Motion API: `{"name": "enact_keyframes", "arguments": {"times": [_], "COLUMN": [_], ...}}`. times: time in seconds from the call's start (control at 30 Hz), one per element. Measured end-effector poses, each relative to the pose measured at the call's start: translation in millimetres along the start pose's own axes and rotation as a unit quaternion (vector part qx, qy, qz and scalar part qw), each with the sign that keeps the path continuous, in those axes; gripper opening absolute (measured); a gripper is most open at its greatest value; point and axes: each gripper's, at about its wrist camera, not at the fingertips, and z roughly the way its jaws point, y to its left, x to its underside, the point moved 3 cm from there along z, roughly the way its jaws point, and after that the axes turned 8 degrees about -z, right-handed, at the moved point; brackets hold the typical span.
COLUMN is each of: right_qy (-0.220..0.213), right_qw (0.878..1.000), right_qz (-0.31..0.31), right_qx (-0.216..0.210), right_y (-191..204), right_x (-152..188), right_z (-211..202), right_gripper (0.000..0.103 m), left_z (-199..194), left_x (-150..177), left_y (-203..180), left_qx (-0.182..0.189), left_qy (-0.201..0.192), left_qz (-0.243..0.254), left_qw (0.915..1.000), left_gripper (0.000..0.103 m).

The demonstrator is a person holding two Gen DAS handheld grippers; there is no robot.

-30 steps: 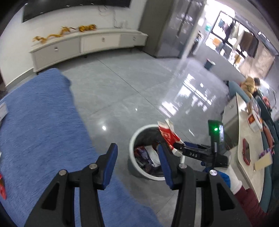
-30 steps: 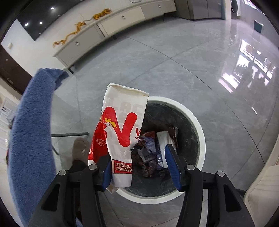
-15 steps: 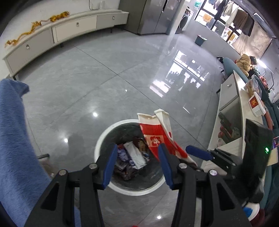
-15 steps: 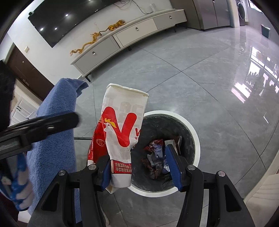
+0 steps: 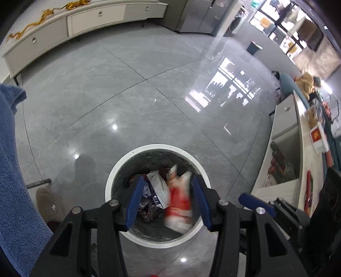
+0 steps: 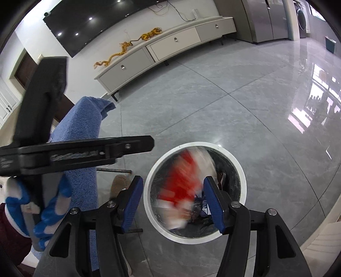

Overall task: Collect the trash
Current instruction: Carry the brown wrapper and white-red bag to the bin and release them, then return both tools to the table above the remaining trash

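Note:
A round white-rimmed trash bin point(image 5: 119, 172) point(image 6: 149, 183) stands on the grey floor and holds several wrappers. A red and white paper bag point(image 5: 178, 198) point(image 6: 181, 176), motion-blurred, is falling free into the bin. My right gripper point(image 6: 172, 202) is open and empty above the bin. My left gripper point(image 5: 166, 202) is open and empty, also above the bin. The left gripper's body also shows in the right wrist view point(image 6: 81, 153), held by a blue-gloved hand point(image 6: 49, 204).
A blue towel-covered surface point(image 5: 12, 181) point(image 6: 83, 127) lies left of the bin. A tan slipper point(image 5: 48, 202) sits beside the bin. A low white cabinet point(image 5: 85, 19) lines the far wall. A white counter point(image 5: 298, 149) with items stands to the right.
My right gripper opened and let go of the red and white bag, which now drops into the bin. My left gripper moved over the bin.

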Motion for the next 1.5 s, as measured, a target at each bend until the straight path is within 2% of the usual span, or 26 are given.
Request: {"name": "enact_keyframes", "arguments": {"times": [0.1,0.27,0.4,0.47,0.6,0.7,0.8,1.0,1.1,1.2,1.4,1.5], "right_qy": [0.001,-0.013,-0.037,-0.049,-0.073,-0.091,-0.106,-0.120,-0.124,-0.133,-0.162,-0.174], "right_qw": [1.000,1.000,0.999,0.998,0.995,0.992,0.988,0.982,0.978,0.974,0.964,0.959], "right_qz": [-0.001,0.002,-0.014,-0.028,-0.062,-0.087,-0.109,-0.147,-0.165,-0.178,-0.203,-0.215], "right_qx": [0.002,0.000,0.016,0.022,0.029,0.024,0.010,-0.017,-0.029,-0.040,-0.058,-0.062], "right_y": [0,3,13,20,43,64,86,127,151,175,226,247], "right_x": [0,-1,-8,-13,-27,-35,-38,-37,-40,-43,-51,-54], "right_z": [3,-1,-14,-22,-40,-54,-65,-84,-90,-97,-125,-138], "right_gripper": [0.059,0.059,0.059,0.059,0.059,0.059,0.059,0.059,0.059,0.059,0.059,0.059], "left_z": [-12,-65,-121,-146,-191,-218,-243,-284,-310,-345,-410,-436], "left_x": [-1,5,16,24,44,59,80,122,144,170,224,247], "left_y": [6,17,29,39,65,87,110,165,196,227,280,303], "left_qx": [0.005,-0.001,-0.007,-0.020,-0.041,-0.051,-0.078,-0.114,-0.133,-0.151,-0.194,-0.211], "left_qy": [-0.012,-0.078,-0.141,-0.169,-0.215,-0.231,-0.250,-0.252,-0.261,-0.284,-0.333,-0.352], "left_qz": [-0.005,0.000,-0.007,-0.006,-0.023,-0.042,-0.053,-0.085,-0.110,-0.132,-0.171,-0.191], "left_qw": [0.9999,0.9969,0.9900,0.9854,0.9756,0.9706,0.9635,0.9573,0.9500,0.9376,0.9068,0.8916], "left_gripper": [0.046,0.046,0.047,0.054,0.061,0.062,0.062,0.062,0.062,0.062,0.063,0.068]}}
